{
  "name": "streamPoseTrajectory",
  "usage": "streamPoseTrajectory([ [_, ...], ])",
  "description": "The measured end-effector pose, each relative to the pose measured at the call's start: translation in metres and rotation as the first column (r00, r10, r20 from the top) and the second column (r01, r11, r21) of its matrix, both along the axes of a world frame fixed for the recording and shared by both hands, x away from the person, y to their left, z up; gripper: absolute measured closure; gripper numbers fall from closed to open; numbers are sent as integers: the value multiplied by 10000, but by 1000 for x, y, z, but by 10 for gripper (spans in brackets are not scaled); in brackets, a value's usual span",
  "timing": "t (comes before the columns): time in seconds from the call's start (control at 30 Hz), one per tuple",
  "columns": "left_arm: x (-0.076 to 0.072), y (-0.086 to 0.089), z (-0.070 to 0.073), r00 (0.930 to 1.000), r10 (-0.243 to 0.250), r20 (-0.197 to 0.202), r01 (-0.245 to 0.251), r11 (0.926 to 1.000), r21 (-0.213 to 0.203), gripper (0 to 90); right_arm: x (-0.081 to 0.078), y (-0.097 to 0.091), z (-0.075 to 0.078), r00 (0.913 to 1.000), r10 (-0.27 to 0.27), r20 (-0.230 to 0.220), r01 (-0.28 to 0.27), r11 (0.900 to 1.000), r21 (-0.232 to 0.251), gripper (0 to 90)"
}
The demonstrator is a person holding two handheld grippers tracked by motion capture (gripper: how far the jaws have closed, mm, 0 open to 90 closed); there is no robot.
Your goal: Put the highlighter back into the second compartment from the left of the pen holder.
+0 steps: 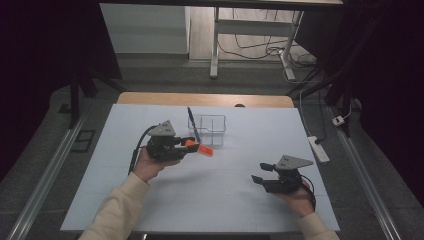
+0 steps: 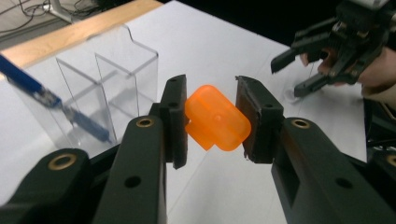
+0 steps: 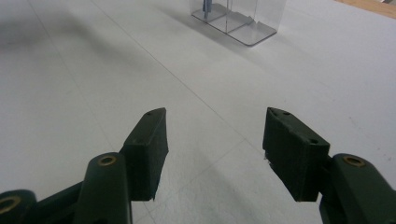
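Right gripper sat nearest, close to the counter's near right corner, held in the person's right hand. Its fingers were spread apart with nothing between them; bare white counter surface lay under the gap.

Left gripper was farther in, left of centre, held in the left hand and raised off the surface. Its fingers pinched an orange plastic piece from both sides, pads touching its rounded body. In the high view the orange piece stuck out past the fingertips toward the right.

Just beyond the left gripper stood a clear divided organiser, roughly mid-counter toward the far edge. A blue pen leaned tilted in its left compartment, top end rising above the rim. In the left gripper view the pen showed through the clear wall. The orange piece was near the organiser's front, not inside it.

Bare wood strip ran along the counter's far edge.
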State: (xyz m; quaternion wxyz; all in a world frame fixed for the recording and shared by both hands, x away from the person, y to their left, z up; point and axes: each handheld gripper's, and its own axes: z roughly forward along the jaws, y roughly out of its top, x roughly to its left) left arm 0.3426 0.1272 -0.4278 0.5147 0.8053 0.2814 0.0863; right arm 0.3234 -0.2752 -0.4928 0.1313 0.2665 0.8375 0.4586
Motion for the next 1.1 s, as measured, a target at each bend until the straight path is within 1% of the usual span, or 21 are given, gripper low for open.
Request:
streamPoseTrajectory([
  [0.03, 2, -1, 3, 10000, -4, 43, 4, 10000, 71, 655, 1, -1, 0, 10000, 21, -16, -21, 10000, 92, 393],
  [0.07, 4, -2, 6, 10000, -27, 78, 26, 9999, 139, 655, 1, -2, 0, 10000, -9, -55, 9, 10000, 65, 391],
  [0.1, 6, -3, 9, 10000, 11, 97, -12, 9999, 124, 655, 2, -2, 0, 10000, -13, -51, 14, 9999, 125, 390],
  [0.27, 17, -6, 21, 9999, 146, 91, -148, 9996, 238, 654, 2, -3, 0, 10000, -29, -5, 29, 10000, 72, 386],
  [0.47, 33, -6, 34, 9992, 381, 102, -386, 9977, 552, 654, 4, -4, -1, 10000, -41, -69, 42, 9999, 96, 379],
  [0.57, 42, -5, 40, 9986, 528, 66, -531, 9966, 626, 654, 4, -4, -1, 10000, -45, -75, 45, 9999, 100, 379],
  [0.67, 52, -5, 44, 9968, 799, -90, -789, 9935, 819, 654, 4, -4, -1, 10000, -24, -93, 25, 9999, 105, 378],
  [0.8, 65, -5, 49, 9942, 1062, -193, -1035, 9888, 1072, 654, 4, -4, -2, 10000, -1, -98, 2, 10000, 83, 379],
  [0.93, 77, -7, 50, 9909, 1307, -317, -1253, 9828, 1356, 654, 4, -4, -2, 9999, -19, -121, 19, 10000, 11, 379],
  [1.03, 84, -9, 50, 9883, 1439, -507, -1351, 9797, 1481, 654, 4, -3, -3, 9999, 28, -152, -28, 10000, 19, 379],
  [1.1, 88, -10, 50, 9861, 1561, -573, -1450, 9760, 1626, 654, 4, -3, -3, 9999, 9, -148, -10, 10000, -30, 379],
])
